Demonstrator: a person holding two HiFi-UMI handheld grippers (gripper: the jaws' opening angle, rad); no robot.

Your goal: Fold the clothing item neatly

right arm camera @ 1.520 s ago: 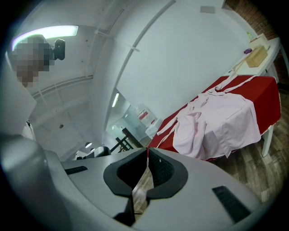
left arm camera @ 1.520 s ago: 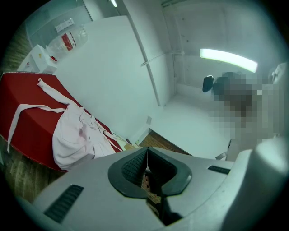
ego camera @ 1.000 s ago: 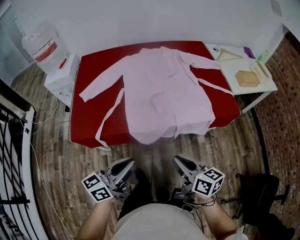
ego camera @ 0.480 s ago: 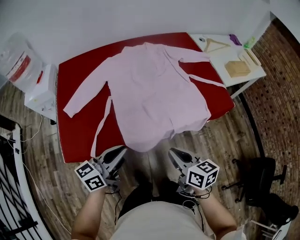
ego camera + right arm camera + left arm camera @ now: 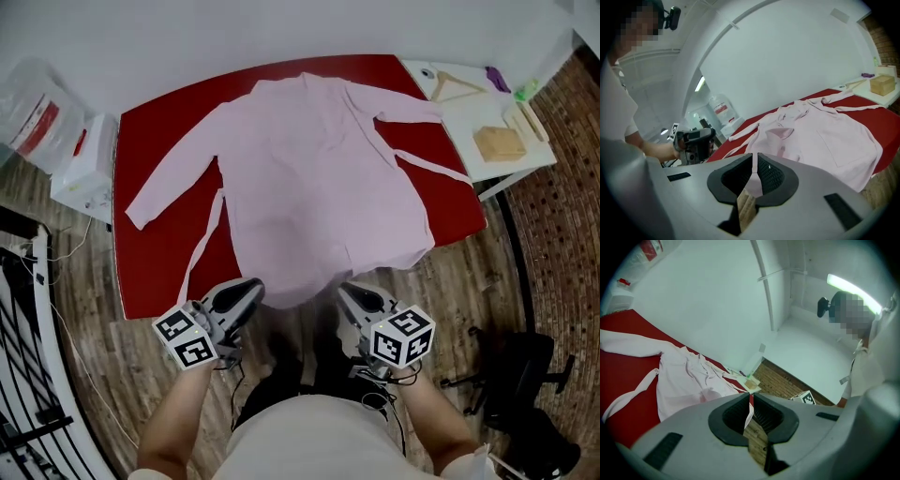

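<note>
A pale pink robe [image 5: 314,187] lies spread flat on the red table [image 5: 155,141], sleeves out to both sides and its hem hanging over the front edge. One sash strip [image 5: 199,248] trails down the left, another [image 5: 433,165] runs off to the right. My left gripper [image 5: 246,288] is shut and empty just short of the hem's left part. My right gripper [image 5: 350,293] is shut and empty below the hem's right part. The left gripper view shows the closed left gripper [image 5: 750,401] with the robe [image 5: 684,380] beyond it. In the right gripper view the robe [image 5: 825,131] lies past the right gripper [image 5: 753,164].
A white side table [image 5: 487,112] at the right carries a wooden hanger [image 5: 455,84] and a wooden block [image 5: 499,143]. A water jug [image 5: 37,112] and white cabinet [image 5: 86,173] stand at the left. A black chair [image 5: 525,375] sits lower right, a black railing [image 5: 28,375] far left.
Both grippers have moved forward and now sit close under the robe's hanging hem. The robe has not moved on the table.
</note>
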